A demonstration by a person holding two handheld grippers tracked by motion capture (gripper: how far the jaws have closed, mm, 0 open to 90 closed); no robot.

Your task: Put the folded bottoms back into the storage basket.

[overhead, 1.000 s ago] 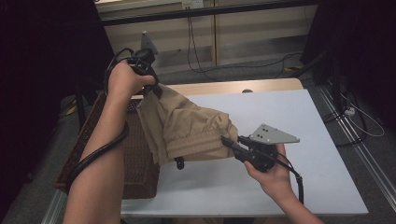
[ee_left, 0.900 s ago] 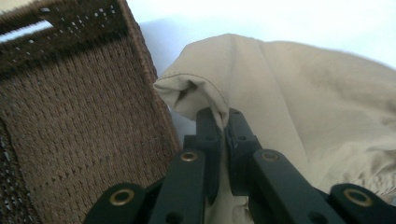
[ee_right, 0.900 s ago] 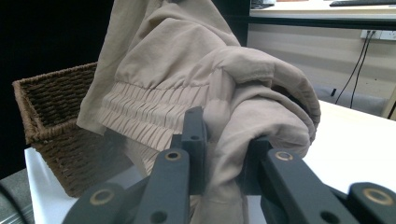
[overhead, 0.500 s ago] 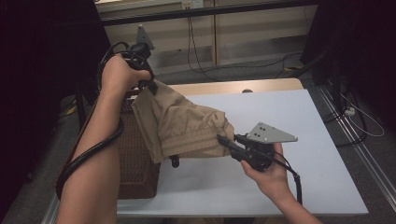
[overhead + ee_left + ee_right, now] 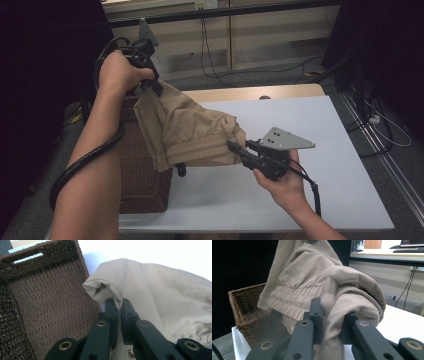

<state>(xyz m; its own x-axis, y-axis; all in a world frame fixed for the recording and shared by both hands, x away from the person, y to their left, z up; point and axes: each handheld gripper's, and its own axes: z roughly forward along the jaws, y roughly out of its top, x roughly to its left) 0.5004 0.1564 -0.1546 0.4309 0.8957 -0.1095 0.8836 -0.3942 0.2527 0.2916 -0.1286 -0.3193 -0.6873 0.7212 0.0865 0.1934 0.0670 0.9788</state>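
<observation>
Tan cloth is pinched in both grippers. The left gripper (image 5: 152, 85), raised at the far left, has its black jaws closed on a hemmed edge of the garment (image 5: 187, 132), seen up close in the left gripper view (image 5: 117, 312). The right gripper (image 5: 235, 146), lower and nearer the middle of the white table (image 5: 345, 200), is clamped on a thick fold beside the gathered elastic band (image 5: 292, 301). The garment hangs stretched between them, sloping down from far left to near right, above the rim of the brown wicker basket (image 5: 142, 185) that sits at the table's left edge.

Compared with a second ago, the left hand (image 5: 117, 75) has climbed and drawn the cloth further up and clear of the basket, while the right hand (image 5: 282, 182) has barely shifted. The fabric now looks tauter and more spread. That suggests the garment is being lifted out of the basket, probably to be laid on the table; whether any of it trails inside the basket is hard to tell. A dark cord end (image 5: 180, 170) dangles below the band.
</observation>
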